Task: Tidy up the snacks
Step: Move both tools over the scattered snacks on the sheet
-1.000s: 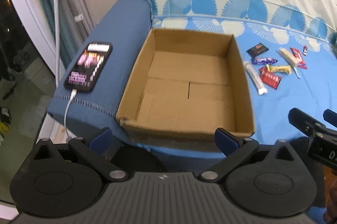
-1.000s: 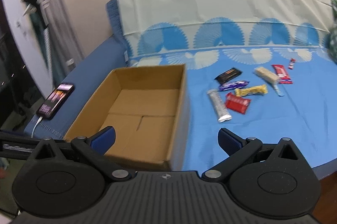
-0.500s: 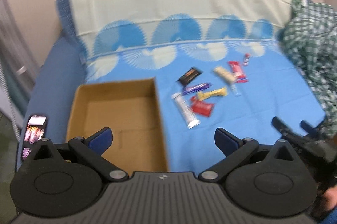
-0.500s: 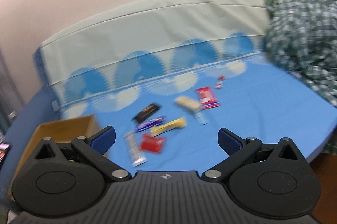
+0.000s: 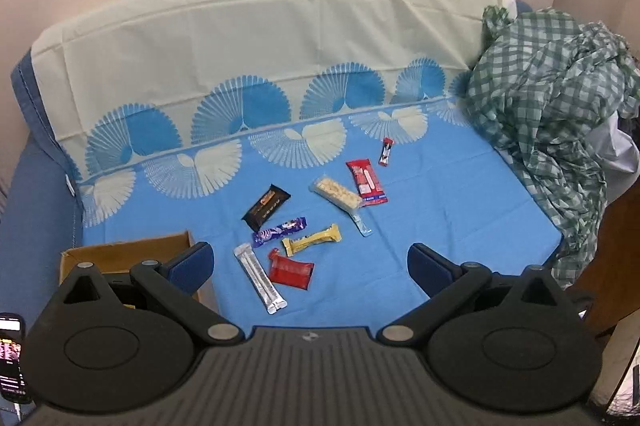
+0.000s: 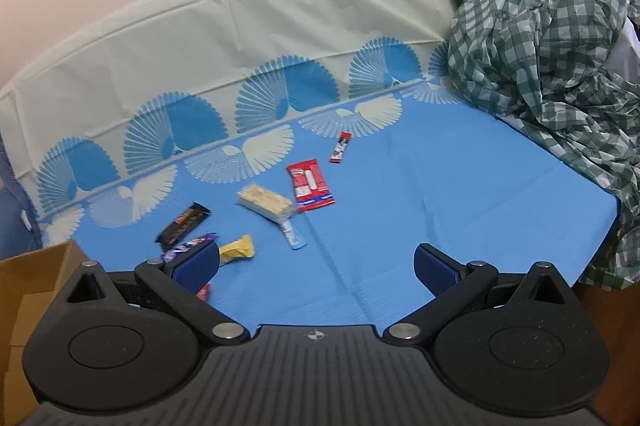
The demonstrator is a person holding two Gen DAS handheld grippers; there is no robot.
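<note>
Several wrapped snacks lie on the blue sheet: a black bar (image 5: 266, 206), a purple bar (image 5: 280, 230), a yellow bar (image 5: 312, 246), a silver stick (image 5: 260, 278), a red packet (image 5: 291, 269), a pale cereal bar (image 5: 336, 193), a red wafer pack (image 5: 366, 181) and a small red stick (image 5: 386, 151). The cardboard box (image 5: 124, 254) sits at the left, partly hidden by my left gripper (image 5: 310, 264), which is open and empty above the sheet. My right gripper (image 6: 318, 264) is open and empty; the wafer pack (image 6: 310, 183) and cereal bar (image 6: 264, 201) lie ahead of it.
A green checked cloth (image 5: 560, 113) is heaped at the right end of the bed. A phone (image 5: 10, 358) with a lit screen lies at the far left. The sheet rises up a backrest (image 5: 260, 33) behind the snacks.
Both grippers have swung right and pulled back from the box. The snacks are now centred in view and the box has slid to the left edge. Both stay open.
</note>
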